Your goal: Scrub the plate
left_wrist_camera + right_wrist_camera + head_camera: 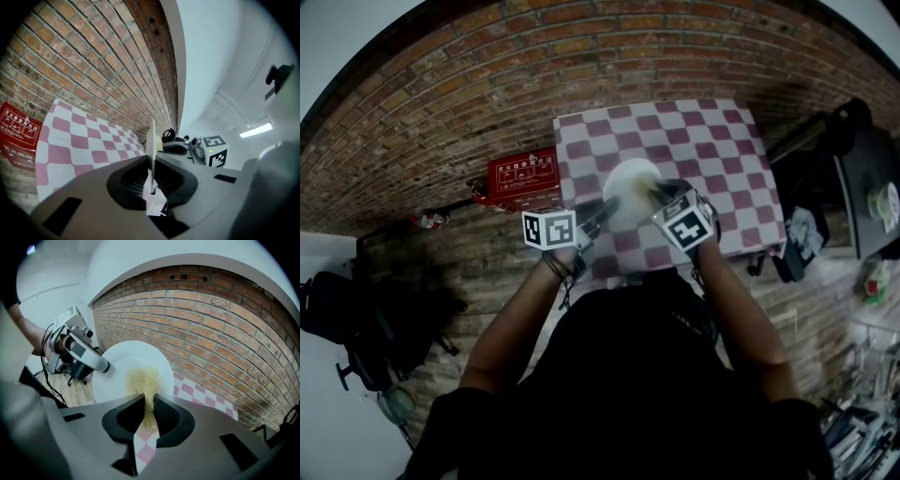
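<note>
Here's the plate (pixel 630 186): round, white, smooth and glossy, held up on edge over the checked tablecloth (pixel 717 164) between the two grippers. The left gripper (pixel 602 212) has it by the rim. In the left gripper view its dark ribbed pads are clamped on the thin white edge, and the plate (pixel 151 138) shows there as a narrow upright sliver. In the right gripper view the same plate (pixel 131 364) shows its full face, a clean circle with a shallow raised rim.

The right gripper (pixel 662 195) comes in from the right, and its jaws are pinched tight on a scouring pad (pixel 143 380). The pad is pale yellow, coarse and fibrous, with a fuzzy outline, and it lies flat against the plate's face just right of centre. From the left gripper view only a little yellow corner of it (pixel 159 146) peeks past the plate's edge.

The cloth is soft fabric in dusky pink and white squares, draped over the table's edges. All around it is rough brickwork (pixel 487 66), red-brown with pale mortar lines.

On to the writing. Left of the table sits a red box (pixel 523 178), rectangular, printed with white Chinese characters and small pictograms that are too small to read. Each gripper carries a white cube with bold black square marker patterns, the left one (pixel 548 230) and the right one (pixel 684 225) both face up toward the head view.
</note>
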A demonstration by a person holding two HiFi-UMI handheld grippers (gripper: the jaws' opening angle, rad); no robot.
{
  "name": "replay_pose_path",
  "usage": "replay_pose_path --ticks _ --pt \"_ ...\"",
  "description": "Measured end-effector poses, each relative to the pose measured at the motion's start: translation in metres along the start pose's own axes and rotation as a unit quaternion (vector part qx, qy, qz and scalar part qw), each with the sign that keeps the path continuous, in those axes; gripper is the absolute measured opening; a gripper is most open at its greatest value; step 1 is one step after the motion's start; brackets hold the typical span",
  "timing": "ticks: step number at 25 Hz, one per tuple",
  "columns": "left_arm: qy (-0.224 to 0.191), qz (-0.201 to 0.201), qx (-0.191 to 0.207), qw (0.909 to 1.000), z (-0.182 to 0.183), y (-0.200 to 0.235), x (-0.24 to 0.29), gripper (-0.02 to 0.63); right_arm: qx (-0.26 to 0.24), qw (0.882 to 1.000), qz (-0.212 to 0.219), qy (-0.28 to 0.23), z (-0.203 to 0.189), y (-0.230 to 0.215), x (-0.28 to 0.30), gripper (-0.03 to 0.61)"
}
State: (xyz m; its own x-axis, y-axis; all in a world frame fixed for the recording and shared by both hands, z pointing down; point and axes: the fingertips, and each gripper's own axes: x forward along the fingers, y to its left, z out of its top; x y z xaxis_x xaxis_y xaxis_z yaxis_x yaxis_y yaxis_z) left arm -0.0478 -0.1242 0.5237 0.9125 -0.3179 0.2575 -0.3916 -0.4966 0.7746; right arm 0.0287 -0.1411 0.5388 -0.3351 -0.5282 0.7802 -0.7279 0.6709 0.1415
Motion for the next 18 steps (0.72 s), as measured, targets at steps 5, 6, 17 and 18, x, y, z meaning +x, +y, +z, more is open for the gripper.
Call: replay_pose_path --ticks 5,6,17,18 --pt "0.0 -0.006 0.003 1.0 -0.002 -0.002 0.002 0.032 -0.019 0.999 -0.004 -0.027 0.025 0.006 -0.005 0.052" --pt "0.0 -0.007 0.003 1.0 -0.002 -0.003 0.002 0.032 -0.022 0.999 -0.003 -0.03 0.028 0.009 -0.005 0.052" --pt "-0.007 0.008 0.01 0.9999 0.011 0.006 -0.005 0.032 -0.035 0.998 0.033 -0.04 0.036 0.046 -0.001 0.052" --pt "-0.007 0.011 0.011 0.9999 0.012 0.008 -0.006 0.031 -0.034 0.998 0.037 -0.039 0.035 0.047 0.0 0.052"
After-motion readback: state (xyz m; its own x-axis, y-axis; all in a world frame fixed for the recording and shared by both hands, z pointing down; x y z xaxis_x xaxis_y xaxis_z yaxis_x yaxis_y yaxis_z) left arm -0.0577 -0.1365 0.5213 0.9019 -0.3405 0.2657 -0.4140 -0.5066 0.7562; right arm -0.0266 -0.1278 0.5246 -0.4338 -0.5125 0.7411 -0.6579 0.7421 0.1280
